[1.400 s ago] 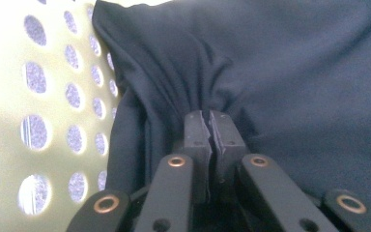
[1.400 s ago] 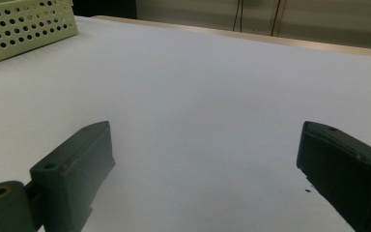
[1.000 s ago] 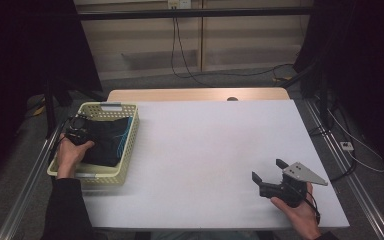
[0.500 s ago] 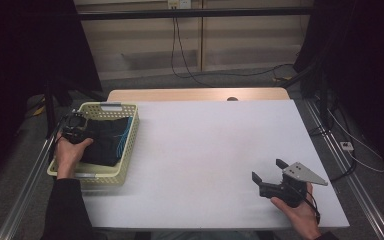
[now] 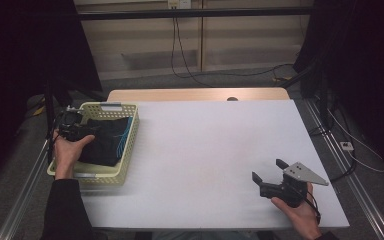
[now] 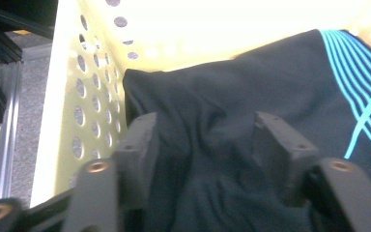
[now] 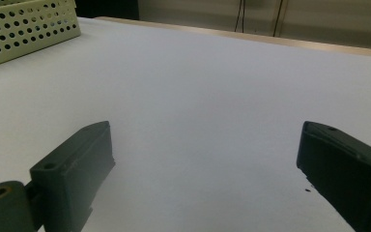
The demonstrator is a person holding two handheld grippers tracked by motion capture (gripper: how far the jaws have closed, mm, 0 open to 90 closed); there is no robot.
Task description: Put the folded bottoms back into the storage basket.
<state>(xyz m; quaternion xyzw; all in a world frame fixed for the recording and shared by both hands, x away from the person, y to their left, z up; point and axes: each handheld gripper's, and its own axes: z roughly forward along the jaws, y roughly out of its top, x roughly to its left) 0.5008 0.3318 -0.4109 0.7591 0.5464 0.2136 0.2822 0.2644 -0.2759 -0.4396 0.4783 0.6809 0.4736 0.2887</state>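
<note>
High view: pale yellow perforated plastic basket (image 5: 128, 142) at left edge of white tabletop (image 5: 205, 150); folded black garment with cyan stripes (image 5: 111, 141) inside; left gripper (image 5: 78, 131) over basket's left side; right gripper (image 5: 269, 170) near front right corner.
Left gripper view: jaws just opening, parted, garment (image 6: 232, 111) between, pads not pressing.
Right gripper view: jaws wide apart over bare tabletop (image 7: 212, 96); basket (image 7: 24, 24) well apart.

A basket (image 5: 128, 134) sits at the table's (image 5: 205, 145) left edge with folded cloth (image 5: 107, 142) inside it. The left gripper (image 5: 72, 131) hangs over that cloth; the right gripper (image 5: 267, 176) rests near the front right corner.
</note>
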